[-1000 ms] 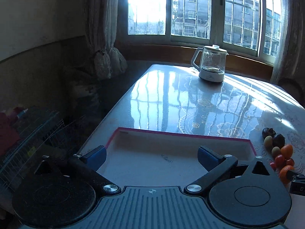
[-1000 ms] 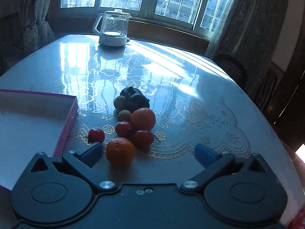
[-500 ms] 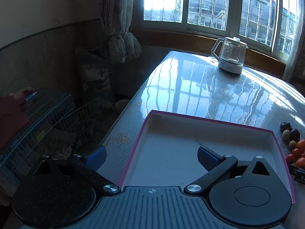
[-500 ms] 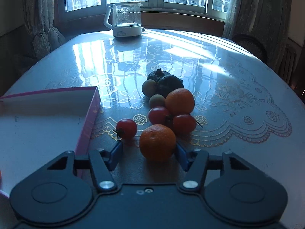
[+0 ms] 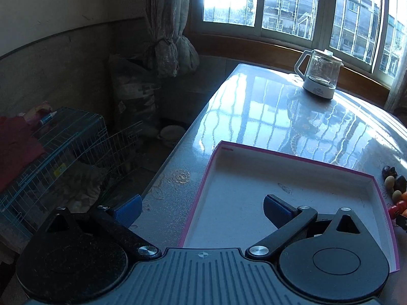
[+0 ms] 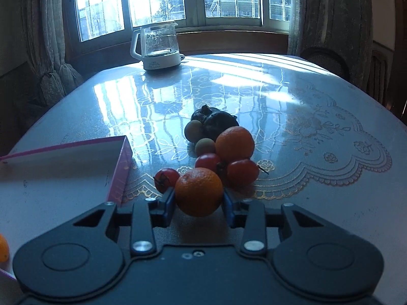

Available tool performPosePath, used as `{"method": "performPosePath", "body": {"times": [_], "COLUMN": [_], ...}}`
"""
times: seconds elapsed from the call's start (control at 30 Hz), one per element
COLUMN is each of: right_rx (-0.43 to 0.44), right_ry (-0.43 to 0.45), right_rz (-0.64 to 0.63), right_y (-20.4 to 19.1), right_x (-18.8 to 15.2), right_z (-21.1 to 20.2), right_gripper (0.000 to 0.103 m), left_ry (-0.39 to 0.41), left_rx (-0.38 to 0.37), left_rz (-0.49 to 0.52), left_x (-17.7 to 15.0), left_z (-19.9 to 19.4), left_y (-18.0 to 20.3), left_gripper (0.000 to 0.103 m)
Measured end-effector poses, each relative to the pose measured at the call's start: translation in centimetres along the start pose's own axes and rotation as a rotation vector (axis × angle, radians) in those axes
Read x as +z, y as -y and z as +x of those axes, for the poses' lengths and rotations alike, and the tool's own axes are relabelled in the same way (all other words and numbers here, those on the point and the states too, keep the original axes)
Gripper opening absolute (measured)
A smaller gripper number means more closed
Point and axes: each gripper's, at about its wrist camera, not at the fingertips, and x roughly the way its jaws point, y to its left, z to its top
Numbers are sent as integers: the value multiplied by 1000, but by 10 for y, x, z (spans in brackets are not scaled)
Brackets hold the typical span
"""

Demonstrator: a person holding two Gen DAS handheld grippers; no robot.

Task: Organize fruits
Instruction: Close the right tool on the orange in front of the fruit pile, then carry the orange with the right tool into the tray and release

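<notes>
The fruits lie in a cluster on the table: two oranges, three red tomatoes (image 6: 241,171), two small tan fruits (image 6: 205,146) and dark fruits (image 6: 213,119). My right gripper (image 6: 198,203) is closing its jaws on the nearest orange (image 6: 198,190), and both blue pads touch its sides. The second orange (image 6: 235,143) sits behind it. A pink-rimmed white tray (image 6: 119,167) lies to the left, with part of another orange (image 6: 3,250) at its near corner. My left gripper (image 5: 202,208) stands open, holding nothing, over the tray's (image 5: 292,157) left rim. The fruit cluster (image 5: 395,190) shows at the far right.
A glass kettle (image 6: 157,48) stands at the table's far end, below the window. The table's left edge (image 5: 178,157) drops to a floor with a wire cage (image 5: 63,139) and bags. A chair back (image 6: 323,59) rises beyond the far right corner.
The right jaws went from wide open to touching the nearest orange. The left gripper moved left, so the tray now sits right in its view and the floor shows.
</notes>
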Motion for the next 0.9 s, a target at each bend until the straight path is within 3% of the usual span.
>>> {"method": "performPosePath", "body": {"times": [0.1, 0.2, 0.37, 0.43, 0.5, 0.53, 0.57, 0.7, 0.77, 0.83, 0.9], "right_rx": [38, 138, 243, 233, 229, 222, 207, 152, 110, 60, -1], "right_ry": [39, 59, 26, 18, 24, 43, 74, 150, 170, 198, 221], "right_rz": [0, -42, -156, -176, -162, -160, -166, -159, -125, -90, -74], "right_y": [-8, -31, -81, -95, -100, -101, -101, -86, -70, -45, -16], "right_x": [8, 18, 19, 17, 18, 19, 19, 23, 24, 24, 23], "right_z": [-17, -34, -29, -24, -25, -28, -35, -59, -70, -82, -93], "right_gripper": [37, 37, 38, 43, 64, 83, 88, 88, 95, 103, 103], "left_ry": [2, 4, 7, 17, 28, 34, 39, 40, 50, 69, 74], "left_rx": [5, 5, -10, -16, -26, -31, -39, -129, -171, -216, -272], "left_rz": [-23, -28, -14, -4, 13, 21, 29, 53, 86, 126, 173], "left_x": [1, 0, 0, 1, 1, 2, 2, 4, 2, -2, -7], "left_z": [1, 2, -1, -4, -7, -9, -10, -16, -20, -26, -31], "left_y": [-6, -8, -10, -10, -9, -8, -7, 13, 35, 65, 103], "left_gripper": [101, 101, 101, 101, 101, 101, 101, 101, 101, 101, 101]}}
